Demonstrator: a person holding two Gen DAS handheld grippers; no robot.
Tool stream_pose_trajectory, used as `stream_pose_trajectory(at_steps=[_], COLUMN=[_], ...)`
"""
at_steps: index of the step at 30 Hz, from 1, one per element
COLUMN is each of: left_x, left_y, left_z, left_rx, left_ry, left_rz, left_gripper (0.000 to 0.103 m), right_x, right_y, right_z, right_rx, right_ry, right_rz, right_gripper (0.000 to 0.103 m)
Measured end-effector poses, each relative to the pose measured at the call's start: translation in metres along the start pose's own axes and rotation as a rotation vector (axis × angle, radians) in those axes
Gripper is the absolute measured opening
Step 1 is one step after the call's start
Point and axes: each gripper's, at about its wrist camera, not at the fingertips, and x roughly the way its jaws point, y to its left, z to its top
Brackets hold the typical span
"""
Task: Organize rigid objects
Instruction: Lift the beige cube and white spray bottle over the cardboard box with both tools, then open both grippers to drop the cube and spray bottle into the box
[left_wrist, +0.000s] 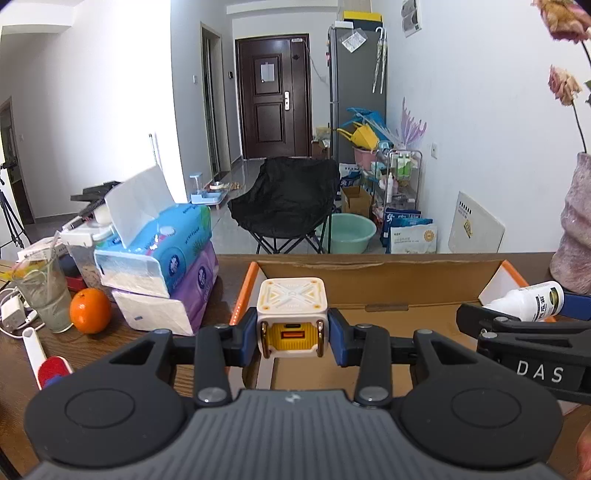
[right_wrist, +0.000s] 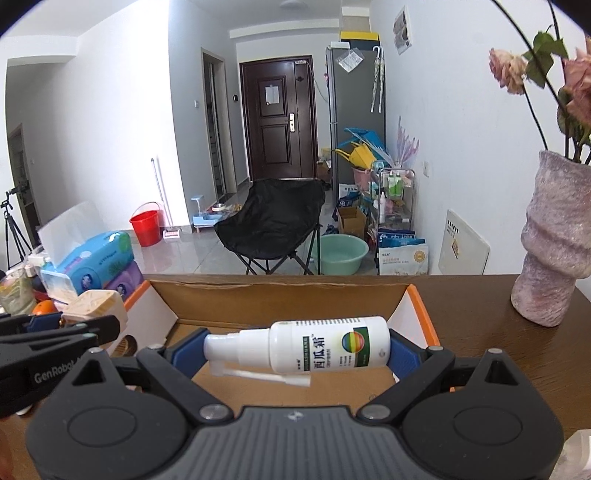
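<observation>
My left gripper (left_wrist: 291, 338) is shut on a white and yellow cube charger (left_wrist: 291, 317) and holds it above the left part of an open cardboard box (left_wrist: 369, 284). My right gripper (right_wrist: 297, 347) is shut on a white spray bottle (right_wrist: 314, 345) that lies sideways between the pads, nozzle to the left, above the same box (right_wrist: 280, 295). In the left wrist view the bottle (left_wrist: 532, 301) and right gripper show at the right. In the right wrist view the charger (right_wrist: 96, 304) and left gripper show at the left.
Stacked tissue packs (left_wrist: 162, 266), an orange (left_wrist: 90, 310), a glass (left_wrist: 44, 291) and a lint brush (left_wrist: 48, 363) stand left of the box on the wooden table (left_wrist: 122, 347). A pink vase with dried roses (right_wrist: 554, 243) stands at the right.
</observation>
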Motion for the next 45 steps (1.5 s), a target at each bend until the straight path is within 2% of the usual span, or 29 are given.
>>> stream_pose_trajectory(at_steps=[16, 18, 19, 20, 21, 25, 45], left_x=[0.038, 0.036, 0.034, 0.031, 0.028, 0.027, 0.004], left_y=[-0.004, -0.005, -0.004, -0.003, -0.002, 0.001, 0.011], left_z=[-0.016, -0.017, -0.017, -0.017, -0.017, -0.017, -0.019], left_rx=[0.013, 0.017, 0.015, 0.011, 0.008, 0.002, -0.030], left_ry=[0.061, 0.049, 0.037, 0.017, 0.002, 0.006, 0.004], left_rz=[-0.013, -0.001, 0.010, 0.009, 0.008, 0.014, 0.009], left_gripper=[0.042, 0.062, 0.083, 0.093, 0.093, 0.101, 0.103], right_x=[0.039, 0.040, 0.041, 0.040, 0.039, 0.033, -0.003], right_y=[-0.009, -0.011, -0.011, -0.012, -0.013, -0.015, -0.019], right_z=[-0.013, -0.014, -0.015, -0.015, -0.015, -0.016, -0.023], right_rx=[0.009, 0.010, 0.012, 0.012, 0.013, 0.017, 0.013], right_ry=[0.047, 0.051, 0.050, 0.048, 0.047, 0.031, -0.007], right_rz=[-0.019, -0.022, -0.024, -0.022, -0.019, -0.017, -0.013], right_gripper=[0.097, 0.097, 0.097, 0.099, 0.103, 0.103, 0.103])
